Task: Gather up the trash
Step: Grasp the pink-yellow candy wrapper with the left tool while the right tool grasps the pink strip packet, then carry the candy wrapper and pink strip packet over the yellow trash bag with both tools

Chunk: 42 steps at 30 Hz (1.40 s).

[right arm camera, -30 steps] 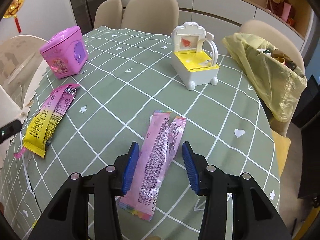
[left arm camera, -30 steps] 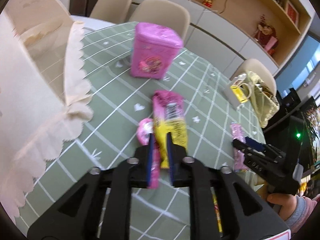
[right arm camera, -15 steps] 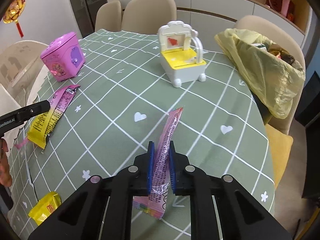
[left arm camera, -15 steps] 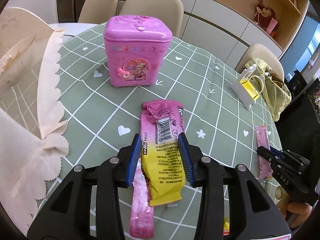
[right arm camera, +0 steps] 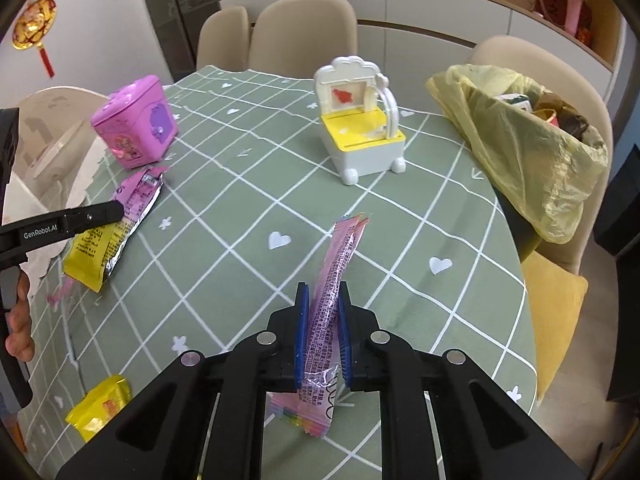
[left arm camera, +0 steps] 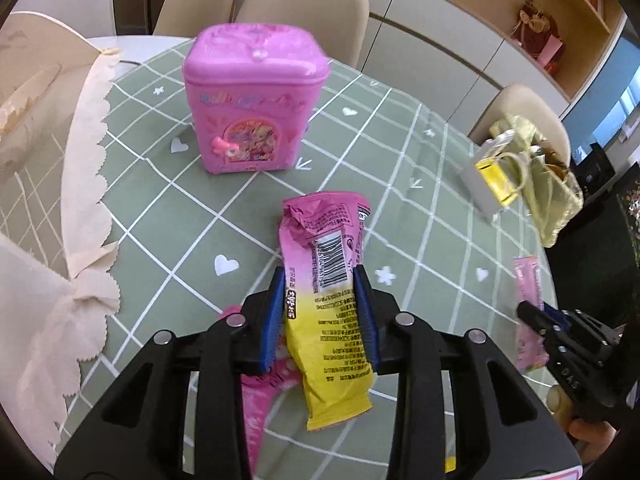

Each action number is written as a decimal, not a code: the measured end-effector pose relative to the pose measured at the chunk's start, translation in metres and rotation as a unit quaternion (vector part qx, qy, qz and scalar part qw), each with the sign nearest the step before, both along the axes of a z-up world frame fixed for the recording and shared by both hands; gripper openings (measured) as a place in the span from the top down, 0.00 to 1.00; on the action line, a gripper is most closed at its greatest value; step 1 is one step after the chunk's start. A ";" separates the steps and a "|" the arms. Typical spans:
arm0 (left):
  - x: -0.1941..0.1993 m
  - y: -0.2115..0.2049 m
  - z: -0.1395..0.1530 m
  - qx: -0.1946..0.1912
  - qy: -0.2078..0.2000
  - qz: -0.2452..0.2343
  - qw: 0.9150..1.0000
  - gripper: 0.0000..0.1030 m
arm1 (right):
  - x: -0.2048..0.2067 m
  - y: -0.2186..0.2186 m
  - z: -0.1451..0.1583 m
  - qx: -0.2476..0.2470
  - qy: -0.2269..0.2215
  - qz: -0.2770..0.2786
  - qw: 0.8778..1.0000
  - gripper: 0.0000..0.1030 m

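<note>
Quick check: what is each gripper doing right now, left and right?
Left gripper: has just been closing, fingers around the pink-and-yellow wrapper.
Right gripper: shut on the pink sachet.

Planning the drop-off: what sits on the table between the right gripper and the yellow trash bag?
Nothing: the right wrist view shows only bare green checked tablecloth between the right gripper, shut on the pink wrapper, and the yellow trash bag.
</note>
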<state>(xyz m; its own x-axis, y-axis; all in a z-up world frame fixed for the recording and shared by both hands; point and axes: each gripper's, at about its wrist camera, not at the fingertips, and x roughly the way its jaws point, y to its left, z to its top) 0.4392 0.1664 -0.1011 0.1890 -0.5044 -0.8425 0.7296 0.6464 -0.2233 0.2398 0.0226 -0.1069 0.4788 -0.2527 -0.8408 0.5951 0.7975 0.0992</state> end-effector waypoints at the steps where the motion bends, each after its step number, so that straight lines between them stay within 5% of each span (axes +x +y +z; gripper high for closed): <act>1: -0.003 0.000 0.004 -0.002 -0.002 -0.001 1.000 0.70 | -0.001 0.001 0.003 0.000 -0.003 0.004 1.000 0.86; 16: -0.066 -0.007 0.066 -0.047 -0.023 0.035 0.998 0.70 | -0.029 -0.008 0.058 -0.029 -0.047 0.068 0.996 0.86; 27: -0.107 -0.047 0.106 -0.096 -0.033 0.041 0.994 0.70 | -0.062 -0.063 0.090 -0.028 -0.084 0.098 0.991 0.86; 36: -0.139 -0.120 0.143 -0.153 -0.043 0.061 0.985 0.70 | -0.085 -0.145 0.123 -0.023 -0.141 0.134 0.981 0.86; 42: -0.163 -0.208 0.156 -0.169 -0.041 0.033 0.984 0.70 | -0.103 -0.222 0.145 -0.049 -0.161 0.130 0.977 0.86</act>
